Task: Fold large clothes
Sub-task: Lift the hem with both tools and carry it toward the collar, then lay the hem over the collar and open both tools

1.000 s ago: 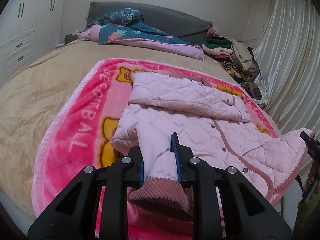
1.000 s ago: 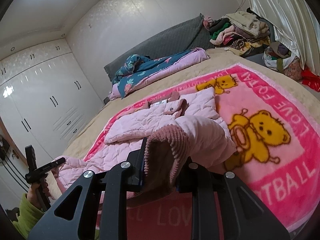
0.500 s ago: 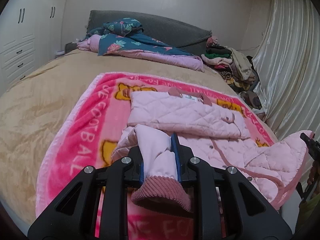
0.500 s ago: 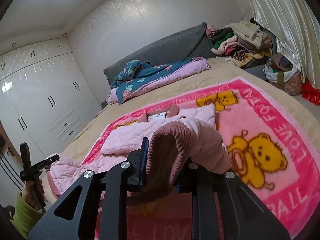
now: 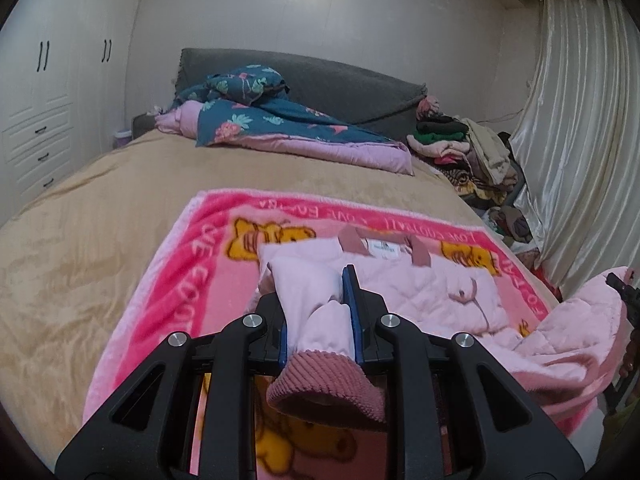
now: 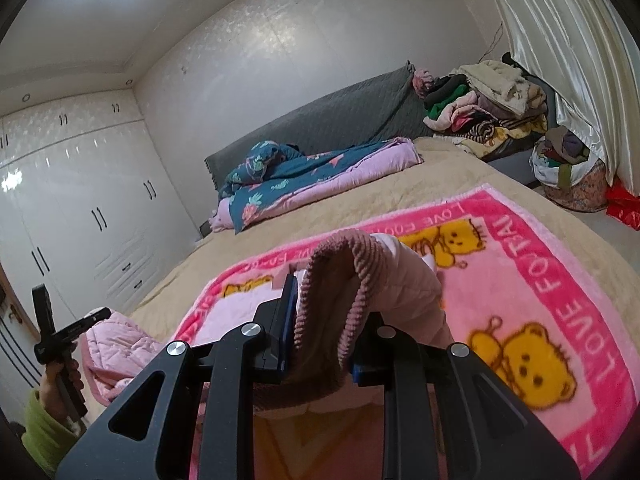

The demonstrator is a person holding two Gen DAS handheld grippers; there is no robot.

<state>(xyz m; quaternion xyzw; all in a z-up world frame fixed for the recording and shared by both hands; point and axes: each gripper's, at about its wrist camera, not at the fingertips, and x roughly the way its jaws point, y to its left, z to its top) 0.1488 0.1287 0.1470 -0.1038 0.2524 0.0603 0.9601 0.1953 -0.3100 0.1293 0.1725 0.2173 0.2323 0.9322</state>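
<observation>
Over the bed [image 5: 80, 248], each gripper [image 5: 316, 280] [image 6: 324, 308] is clamped on a jacket [image 5: 420, 292] cuff.

Two wrist fisheyes low over the bed's foot, facing the headboard [image 5: 304, 80], sharing the pink blanket [image 6: 520, 264].

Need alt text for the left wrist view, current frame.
The left gripper is shut on a pink jacket sleeve, its ribbed cuff hanging toward the camera. The quilted jacket lies on a pink bear blanket on a tan bed, clothes pile and curtain beyond.
</observation>
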